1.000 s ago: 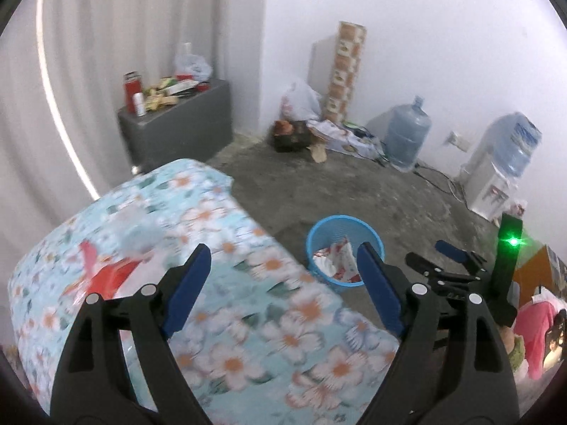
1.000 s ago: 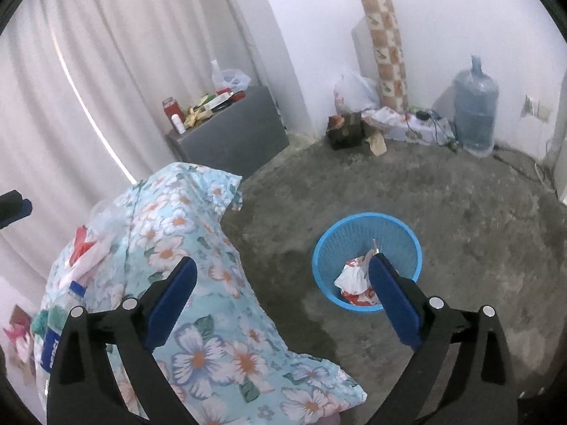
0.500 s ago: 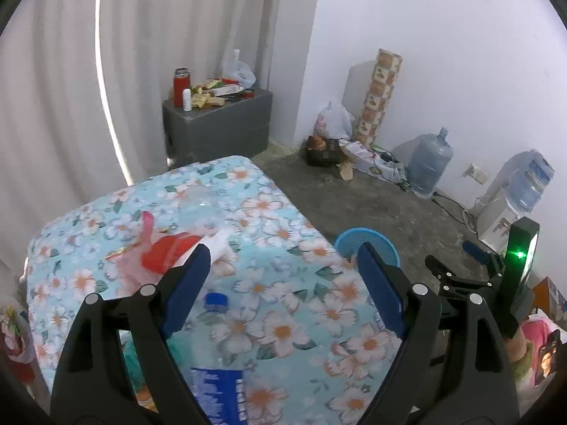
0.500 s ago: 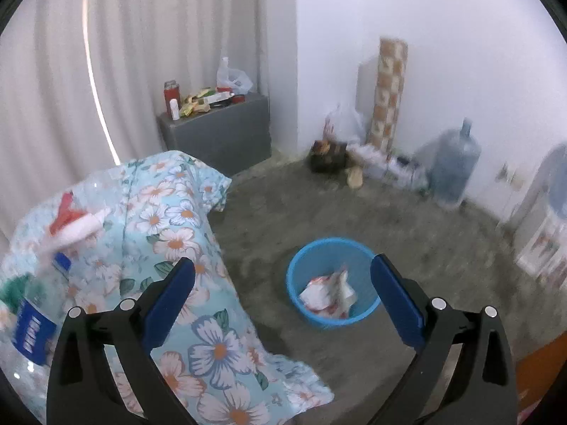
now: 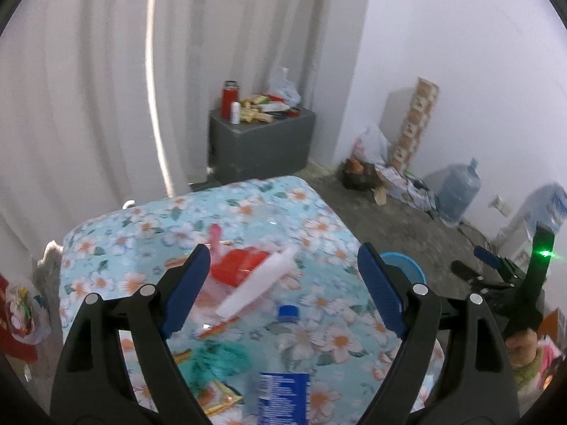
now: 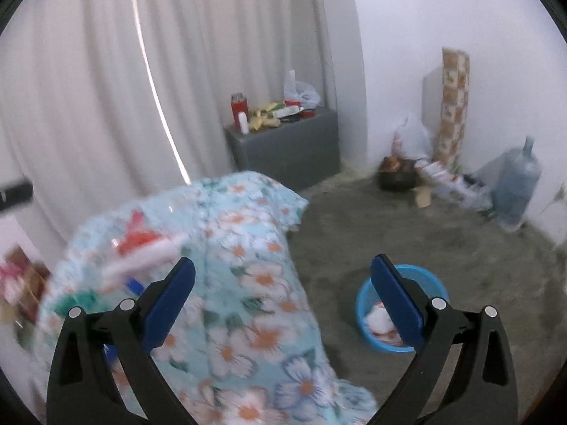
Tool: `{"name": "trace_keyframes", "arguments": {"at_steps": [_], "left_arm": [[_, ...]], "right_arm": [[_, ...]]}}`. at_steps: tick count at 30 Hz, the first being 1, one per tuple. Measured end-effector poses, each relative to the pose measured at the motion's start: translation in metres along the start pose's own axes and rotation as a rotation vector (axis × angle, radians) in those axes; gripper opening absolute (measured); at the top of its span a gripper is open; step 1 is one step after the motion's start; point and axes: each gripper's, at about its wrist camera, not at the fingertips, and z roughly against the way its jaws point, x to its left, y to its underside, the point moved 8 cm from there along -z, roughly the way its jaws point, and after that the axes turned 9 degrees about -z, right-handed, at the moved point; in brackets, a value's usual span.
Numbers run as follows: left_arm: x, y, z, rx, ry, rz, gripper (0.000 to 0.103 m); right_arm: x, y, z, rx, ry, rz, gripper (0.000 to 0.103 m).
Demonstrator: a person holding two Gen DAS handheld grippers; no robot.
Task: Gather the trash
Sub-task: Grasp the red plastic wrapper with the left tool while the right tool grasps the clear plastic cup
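Both tongs are standing wide with nothing between them. Left tongs (image 5: 280, 276) are hovering over the floral-cloth surface (image 5: 319, 226), above a red wrapper (image 5: 241, 262), white packet (image 5: 262, 283) and plastic bottle (image 5: 283, 364). Right tongs (image 6: 283, 294) are pointing between surface edge and blue basket (image 6: 365, 318), which is sitting on the floor with trash inside.

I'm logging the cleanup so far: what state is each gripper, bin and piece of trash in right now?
left gripper: open, holding nothing, above the table.
right gripper: open, empty.
blue basket: upright on the floor, crumpled trash already inside.
plastic bottle: lying on the floral tablecloth, blue cap on.
red and white wrapper: lying on the cloth, not picked up.
green crumpled piece: lying on the cloth.
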Motion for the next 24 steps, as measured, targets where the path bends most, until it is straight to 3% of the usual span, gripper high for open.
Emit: {"name": "trace_keyframes", "arguments": {"at_steps": [5,11,17,24], "left_arm": [[0.035,0.008,0.004,-0.005,-0.034,0.051,0.081],[0.069,0.025,-0.017,0.029,-0.024,0.111,0.081],[0.086,0.037,-0.048,0.065,0.013,0.147,0.081],[0.104,0.047,-0.093,0.115,0.053,0.192,0.081]], "right_arm": [[-0.002,-0.008,-0.022,0.092,-0.106,-0.141,0.096],[0.027,0.004,-0.063,0.244,-0.248,-0.217,0.096],[0.072,0.007,-0.101,0.327,-0.335,-0.166,0.096],[0.142,-0.006,-0.157,0.392,-0.419,-0.004,0.096]]}}
